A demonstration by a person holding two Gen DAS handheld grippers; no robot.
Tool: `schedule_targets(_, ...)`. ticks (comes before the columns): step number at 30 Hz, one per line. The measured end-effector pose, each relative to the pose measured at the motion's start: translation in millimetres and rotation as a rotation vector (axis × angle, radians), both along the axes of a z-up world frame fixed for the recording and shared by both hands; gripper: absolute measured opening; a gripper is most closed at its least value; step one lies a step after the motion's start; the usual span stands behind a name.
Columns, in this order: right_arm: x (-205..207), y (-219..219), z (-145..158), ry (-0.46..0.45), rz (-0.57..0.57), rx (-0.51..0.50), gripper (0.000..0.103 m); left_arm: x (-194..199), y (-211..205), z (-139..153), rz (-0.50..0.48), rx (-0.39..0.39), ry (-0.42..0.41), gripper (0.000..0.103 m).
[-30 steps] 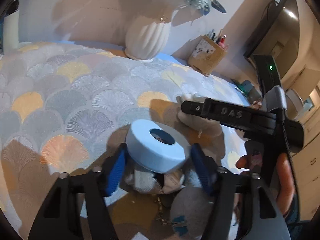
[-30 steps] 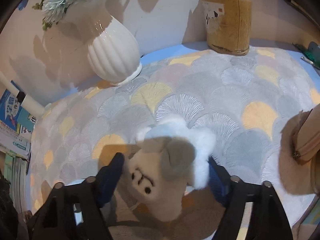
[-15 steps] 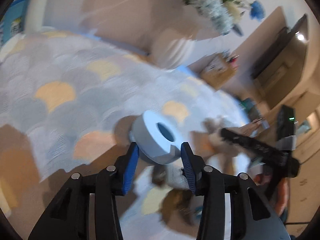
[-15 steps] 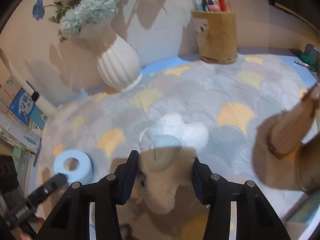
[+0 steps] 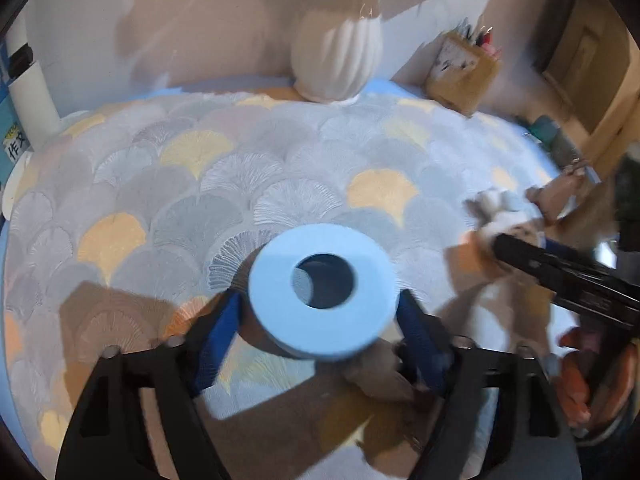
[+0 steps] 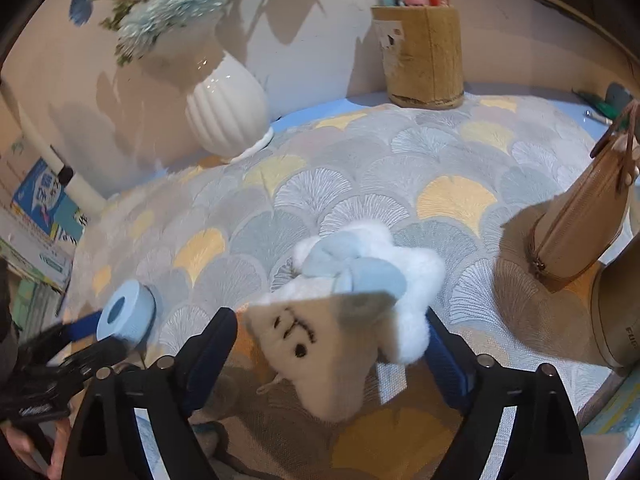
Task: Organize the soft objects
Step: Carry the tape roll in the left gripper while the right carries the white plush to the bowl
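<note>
On the fan-patterned cloth (image 6: 400, 168), in front of the white ribbed vase (image 6: 226, 114), two soft things sit between two hand-held grippers. The left gripper (image 5: 320, 328) straddles a pale blue foam ring (image 5: 322, 292), which lies nearer the camera than the vase and a little to its left in the right wrist view. Its jaws have just been opening; the blue pads (image 5: 218, 330) stand at either side of the ring, and with the blur it is hard to say whether they touch it, though a thin gap seems to show on both sides. The right gripper (image 6: 332, 344) is spread wide around a cream plush toy (image 6: 332, 344) with a stitched face and a white and pale blue fluffy back, lying in front of the vase and to its right. Its jaws have just been opening too, and the fingers (image 6: 208, 354) stand clear of the plush. Farther right of the vase stand a burlap pen holder (image 6: 420, 52) and a tan zipped pouch (image 6: 580, 224)
</note>
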State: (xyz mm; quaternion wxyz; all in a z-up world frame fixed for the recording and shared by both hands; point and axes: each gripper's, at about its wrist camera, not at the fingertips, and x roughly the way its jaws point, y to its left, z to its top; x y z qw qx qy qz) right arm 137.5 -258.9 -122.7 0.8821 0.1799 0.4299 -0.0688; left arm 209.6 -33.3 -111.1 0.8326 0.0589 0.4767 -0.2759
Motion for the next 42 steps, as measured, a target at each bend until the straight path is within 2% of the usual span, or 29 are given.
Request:
schedule_targets(2,1.0,1.2,-0.7,0.003,0.006,-0.003,0.095,-1.5,3.9,0.1,0.007,-0.032,-0.027,0.063)
schedule_targets(4,1.8,3.3,-1.5,0.013,0.005,-0.014,0.097,-1.7,9.6,-0.6,0.022,-0.078,-0.040,0.062)
schedule_targets(6,0.9,4.8,-1.3,0.019,-0.003,-0.023,0.097,-2.6,13.5,0.9,0.037,-0.093,-0.060,0.062)
schedule_targets(9,-2.6,-3.9,0.0,0.006,-0.051,0.047,0.097,-4.4,16.1,7.0,0.052,-0.126,-0.093,0.062)
schedule_targets(12,6.3,-9.4,2.4,0.032,-0.089,0.090,0.097,-4.1,16.2,7.9,0.067,-0.126,-0.104,0.062)
schedule_targets(13,13.2,-7.7,3.2,0.051,-0.090,0.073,0.093,-4.1,16.4,8.3,0.071,-0.129,-0.104,0.062)
schedule_targets(15,28.5,6.4,7.4,0.057,-0.046,-0.030,0.068,-2.5,17.6,7.9,0.077,-0.146,-0.094,0.062)
schedule_targets(16,34.3,15.7,10.0,0.030,0.020,-0.069,0.058,-1.9,18.5,7.6,0.083,-0.152,-0.089,0.062)
schedule_targets(17,37.3,23.4,12.1,0.004,0.073,-0.110,0.057,-1.0,20.1,7.1,0.089,-0.157,-0.082,0.062)
schedule_targets(18,38.1,31.1,14.1,0.002,0.086,-0.199,0.058,-0.9,20.0,6.4,0.092,-0.159,-0.077,0.062)
schedule_targets(19,37.2,32.4,14.7,0.015,0.068,-0.241,0.065,-0.3,20.5,6.1,0.096,-0.160,-0.073,0.062)
schedule_targets(20,34.5,28.8,15.5,0.021,0.050,-0.241,0.076,-0.4,20.9,6.1,0.097,-0.159,-0.074,0.062)
schedule_targets(22,27.8,13.2,14.6,0.036,0.016,-0.143,0.086,-1.8,19.4,6.3,0.096,-0.153,-0.079,0.062)
schedule_targets(24,17.9,-3.0,10.6,0.035,0.003,0.010,0.086,-2.7,17.6,5.7,0.092,-0.143,-0.085,0.062)
schedule_targets(26,10.8,-10.7,8.8,0.030,-0.012,0.081,0.087,-4.9,15.0,5.6,0.088,-0.127,-0.098,0.062)
schedule_targets(29,15.0,-7.9,8.7,0.063,-0.029,0.097,0.089,-5.5,14.8,5.7,0.083,-0.121,-0.109,0.062)
schedule_targets(32,28.4,8.8,5.6,0.082,-0.048,0.027,0.089,-4.5,16.4,5.2,0.086,-0.126,-0.106,0.062)
schedule_targets(33,33.1,14.7,4.1,0.087,-0.062,-0.015,0.086,-4.8,16.8,5.3,0.089,-0.127,-0.108,0.062)
schedule_targets(34,35.8,18.7,3.2,0.087,-0.071,-0.053,0.068,-5.6,17.5,6.1,0.093,-0.129,-0.115,0.062)
schedule_targets(35,37.3,23.6,3.4,0.084,-0.075,-0.105,0.054,-6.6,17.5,6.8,0.094,-0.131,-0.121,0.062)
schedule_targets(37,35.8,29.9,3.9,0.068,-0.051,-0.147,0.051,-11.2,15.4,9.3,0.090,-0.121,-0.151,0.062)
schedule_targets(42,7.0,26.0,25.2,0.002,-0.025,-0.129,0.050,-27.2,7.5,24.6,0.081,-0.111,-0.204,0.062)
